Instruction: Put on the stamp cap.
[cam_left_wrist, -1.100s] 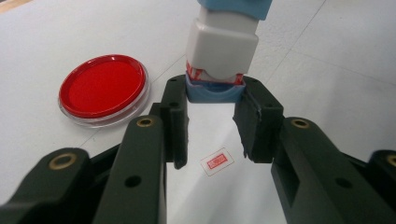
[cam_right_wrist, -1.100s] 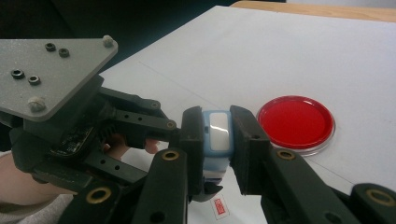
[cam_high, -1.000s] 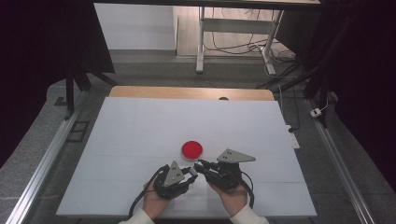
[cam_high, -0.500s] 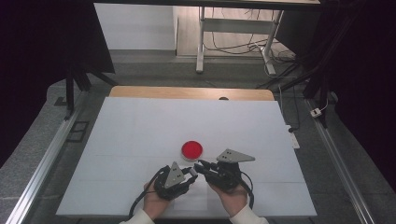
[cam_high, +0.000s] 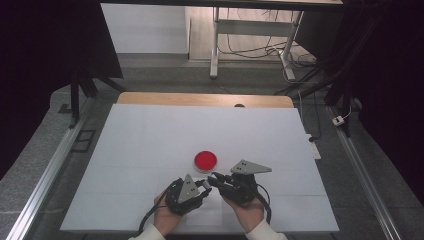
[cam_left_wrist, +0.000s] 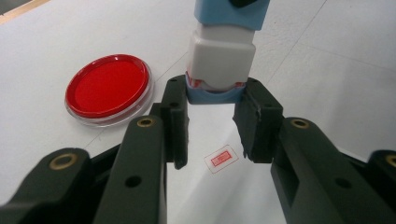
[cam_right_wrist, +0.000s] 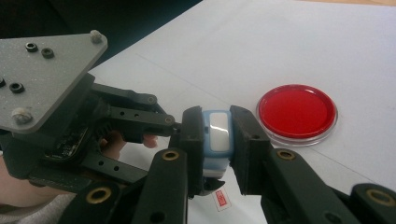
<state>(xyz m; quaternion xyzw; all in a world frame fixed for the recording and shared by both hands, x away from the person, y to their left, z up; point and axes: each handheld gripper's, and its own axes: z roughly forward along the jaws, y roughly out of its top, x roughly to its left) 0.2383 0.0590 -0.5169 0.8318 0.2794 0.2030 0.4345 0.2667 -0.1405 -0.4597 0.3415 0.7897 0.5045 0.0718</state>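
I note my right gripper (cam_right_wrist: 215, 149) clamped on a small blue-and-white plastic block (cam_right_wrist: 217, 140), its jaws pressed against both of the block's sides and holding it clear of the white bench (cam_high: 150, 145). In the left gripper view the same block (cam_left_wrist: 223, 51) hangs upright between the tips of my left gripper (cam_left_wrist: 212, 121), whose jaws stand apart and flank the block's blue lower end; I cannot tell whether they touch it. A round red dish with a clear plastic rim (cam_high: 205, 160) rests flat on the bench just beyond both grippers, apart from the block. A small white label with a red print (cam_left_wrist: 221, 159) lies on the bench beneath the left jaws.
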